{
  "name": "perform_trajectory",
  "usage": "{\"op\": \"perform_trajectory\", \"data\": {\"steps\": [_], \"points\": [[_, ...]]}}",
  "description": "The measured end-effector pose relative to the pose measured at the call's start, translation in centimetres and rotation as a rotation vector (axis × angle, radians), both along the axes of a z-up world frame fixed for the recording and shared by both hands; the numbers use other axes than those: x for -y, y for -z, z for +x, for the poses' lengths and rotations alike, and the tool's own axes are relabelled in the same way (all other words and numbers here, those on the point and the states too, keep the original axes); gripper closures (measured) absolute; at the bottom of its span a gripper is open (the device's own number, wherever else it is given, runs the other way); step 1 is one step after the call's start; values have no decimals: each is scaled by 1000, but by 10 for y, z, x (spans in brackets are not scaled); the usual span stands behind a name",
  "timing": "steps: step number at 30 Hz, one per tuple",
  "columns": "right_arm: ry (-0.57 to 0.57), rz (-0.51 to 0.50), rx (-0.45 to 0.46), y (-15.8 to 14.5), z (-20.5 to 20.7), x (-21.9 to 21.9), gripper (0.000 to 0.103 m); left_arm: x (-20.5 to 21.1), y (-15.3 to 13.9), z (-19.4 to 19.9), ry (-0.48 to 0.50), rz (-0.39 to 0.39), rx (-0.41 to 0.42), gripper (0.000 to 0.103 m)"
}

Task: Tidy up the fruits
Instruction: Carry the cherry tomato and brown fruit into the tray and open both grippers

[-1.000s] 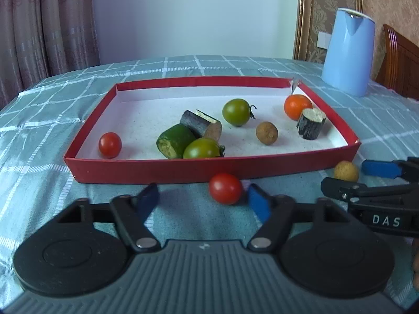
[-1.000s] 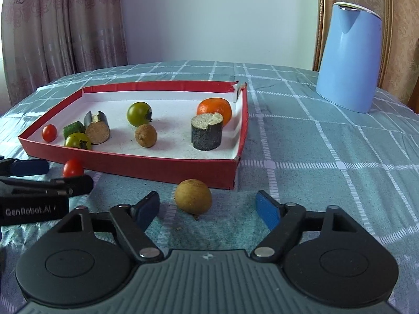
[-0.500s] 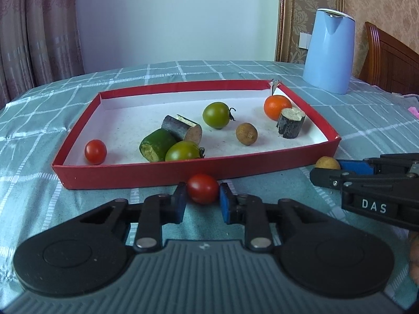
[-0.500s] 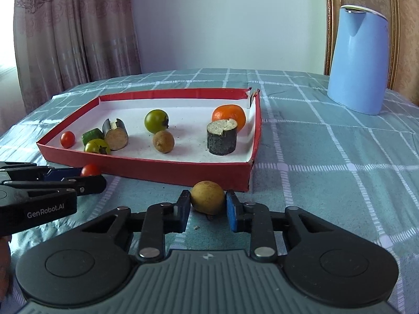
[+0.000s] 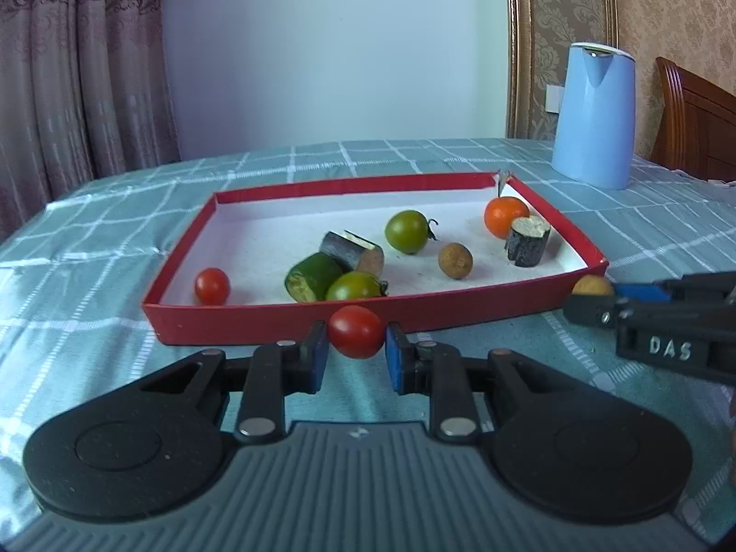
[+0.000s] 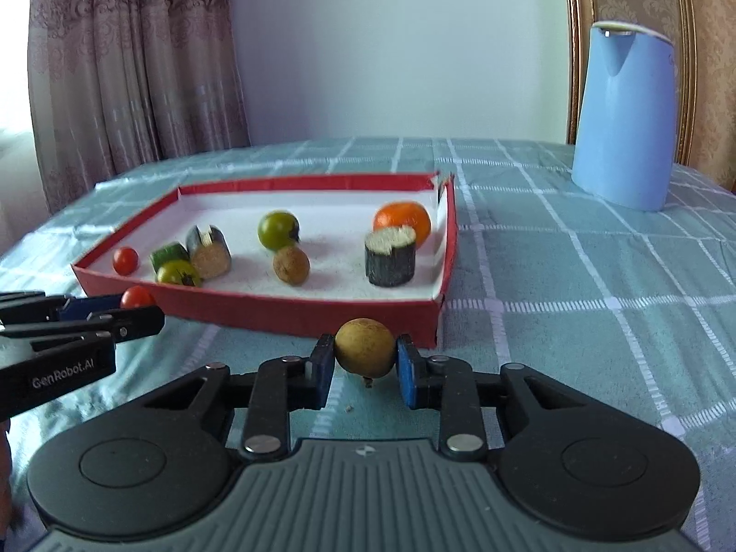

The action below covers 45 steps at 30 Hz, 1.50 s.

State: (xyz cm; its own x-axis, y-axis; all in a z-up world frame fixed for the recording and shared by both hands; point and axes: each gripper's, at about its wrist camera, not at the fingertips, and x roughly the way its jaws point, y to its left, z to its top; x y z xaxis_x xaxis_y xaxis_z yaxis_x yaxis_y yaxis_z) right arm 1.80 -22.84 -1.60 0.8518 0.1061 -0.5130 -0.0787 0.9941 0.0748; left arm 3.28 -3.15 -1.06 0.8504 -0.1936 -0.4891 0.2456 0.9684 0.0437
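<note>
I had the left hand-held gripper (image 5: 356, 350) closed on a red cherry tomato (image 5: 355, 331), its blue pads (image 5: 318, 358) pressing the fruit from both sides just in front of the red tray's (image 5: 460, 310) near wall. The right hand-held gripper (image 6: 365, 365) was likewise clamped on a tan longan (image 6: 365, 346), close to the tray's near corner. Both had just finished closing around their fruit. Whether either fruit had cleared the checked surface (image 6: 575, 276) I could not tell. Inside the tray, from the left wrist view, a second red tomato (image 5: 212, 285) lay at about 9 o'clock, a green tomato (image 5: 406, 231) near the centre, another green tomato (image 5: 354, 286) and a cucumber piece (image 5: 313, 276) at 6 o'clock, a brown longan (image 5: 455, 260) at 4 o'clock, and an orange (image 5: 503, 216) with a dark cut chunk (image 5: 527, 241) at 2 o'clock. A blue kettle (image 5: 593, 115) stood beyond the tray at 1 o'clock.
</note>
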Motion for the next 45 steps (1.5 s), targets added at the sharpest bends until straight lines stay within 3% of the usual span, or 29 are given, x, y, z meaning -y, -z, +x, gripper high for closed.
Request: {"op": "perform_trajectory", "data": {"steps": [9, 15, 22, 31, 37, 45], "points": [[-38, -83, 90, -24, 12, -18, 75, -2, -10, -3, -9, 18, 20, 79], [-33, -94, 51, -27, 46, -20, 75, -8, -25, 13, -44, 23, 45, 79], [-44, -99, -23, -17, 81, -28, 75, -25, -33, 61, -135, -33, 10, 79], [-20, -126, -17, -15, 109, -38, 75, -28, -15, 112, -213, 3, -73, 79], [-33, -147, -29, -14, 121, -46, 75, -27, -6, 117, -223, 24, -101, 78], [-29, -172, -25, -13, 121, -49, 74, -27, -7, 116, -238, 33, -78, 53]]}}
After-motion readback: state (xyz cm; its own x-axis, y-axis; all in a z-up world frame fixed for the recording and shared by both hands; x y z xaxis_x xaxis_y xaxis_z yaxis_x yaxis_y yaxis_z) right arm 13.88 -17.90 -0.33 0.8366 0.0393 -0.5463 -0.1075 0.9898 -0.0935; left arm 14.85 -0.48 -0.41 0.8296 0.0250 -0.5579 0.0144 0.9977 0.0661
